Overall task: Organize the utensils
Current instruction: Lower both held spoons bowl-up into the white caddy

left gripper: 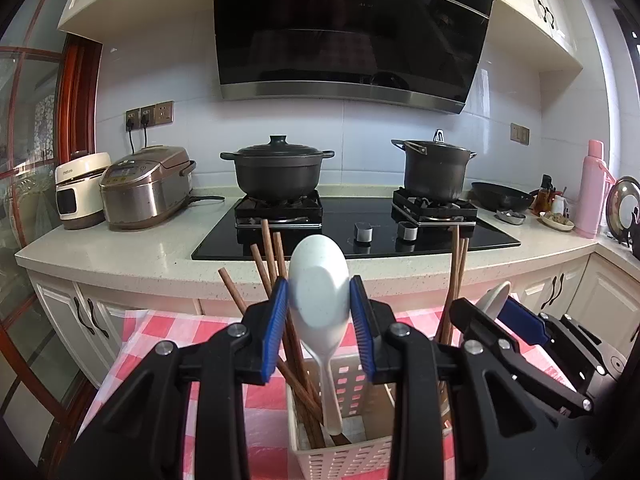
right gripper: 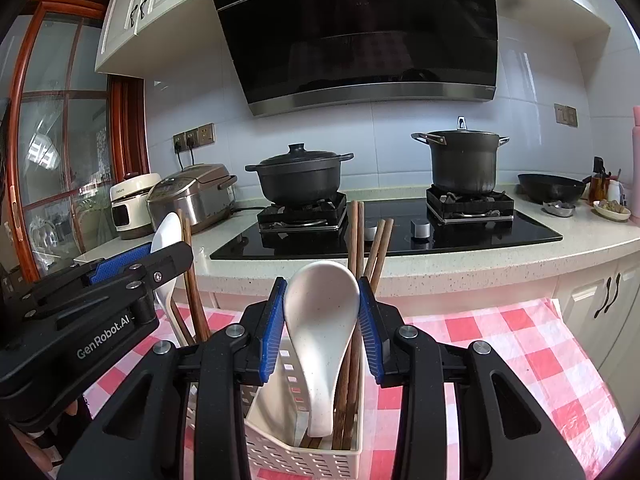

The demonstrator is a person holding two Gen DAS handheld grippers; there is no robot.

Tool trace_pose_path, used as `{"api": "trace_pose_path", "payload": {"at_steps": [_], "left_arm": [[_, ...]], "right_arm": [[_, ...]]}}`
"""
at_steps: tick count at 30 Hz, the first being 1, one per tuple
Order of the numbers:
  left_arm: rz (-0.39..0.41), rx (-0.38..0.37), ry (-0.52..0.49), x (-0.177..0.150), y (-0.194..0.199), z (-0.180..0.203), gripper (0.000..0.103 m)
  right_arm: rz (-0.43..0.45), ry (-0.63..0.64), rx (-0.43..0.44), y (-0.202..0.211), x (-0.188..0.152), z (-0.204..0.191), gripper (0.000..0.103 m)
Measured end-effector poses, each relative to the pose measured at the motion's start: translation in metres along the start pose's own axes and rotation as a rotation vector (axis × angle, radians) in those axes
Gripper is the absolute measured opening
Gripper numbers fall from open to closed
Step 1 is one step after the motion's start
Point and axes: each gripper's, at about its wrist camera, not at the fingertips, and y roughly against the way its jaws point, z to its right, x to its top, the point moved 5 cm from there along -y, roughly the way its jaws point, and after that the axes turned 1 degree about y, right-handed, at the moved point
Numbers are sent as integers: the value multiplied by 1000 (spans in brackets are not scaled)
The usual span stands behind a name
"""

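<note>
My left gripper [left gripper: 319, 304] is shut on the bowl of a pale blue-white spoon [left gripper: 318, 280], whose handle stands down in a white slotted utensil basket [left gripper: 352, 456] beside several brown wooden chopsticks [left gripper: 267, 256]. My right gripper [right gripper: 322, 308] is shut on the bowl of a white ceramic spoon [right gripper: 320, 304], whose handle stands in a white slotted basket [right gripper: 280, 452] with more chopsticks [right gripper: 354, 236]. In the left wrist view the right gripper [left gripper: 496, 300] shows at the right. In the right wrist view the left gripper [right gripper: 160, 248] shows at the left.
The baskets stand on a red-and-white checked cloth [right gripper: 500, 332]. Behind it is a counter with a black gas hob [left gripper: 352, 236], two dark pots [left gripper: 278, 170] [left gripper: 436, 168], two rice cookers [left gripper: 148, 188], a wok [left gripper: 502, 196] and a pink flask [left gripper: 594, 188].
</note>
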Motion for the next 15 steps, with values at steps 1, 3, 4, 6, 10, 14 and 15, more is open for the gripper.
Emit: {"api": "trace_pose_path", "payload": {"at_steps": [1, 3, 4, 6, 10, 14, 15], "left_arm": [[-3, 1, 0, 0, -1, 0, 31], [-7, 5, 1, -3, -3, -1, 31], [-9, 6, 1, -4, -3, -1, 31], [-14, 8, 3, -6, -4, -2, 31], [-20, 12, 3, -9, -5, -5, 31], [-22, 16, 7, -9, -6, -8, 31], [-20, 17, 7, -9, -6, -8, 31]], "right_arm": [[-2, -1, 0, 0, -1, 0, 34], [-10, -4, 0, -2, -3, 1, 34], [-13, -5, 0, -2, -3, 2, 34], [-19, -7, 1, -4, -5, 3, 34], [-28, 1, 3, -5, -9, 1, 34], [-33, -4, 7, -5, -11, 1, 34], [-34, -6, 8, -5, -11, 1, 34]]}}
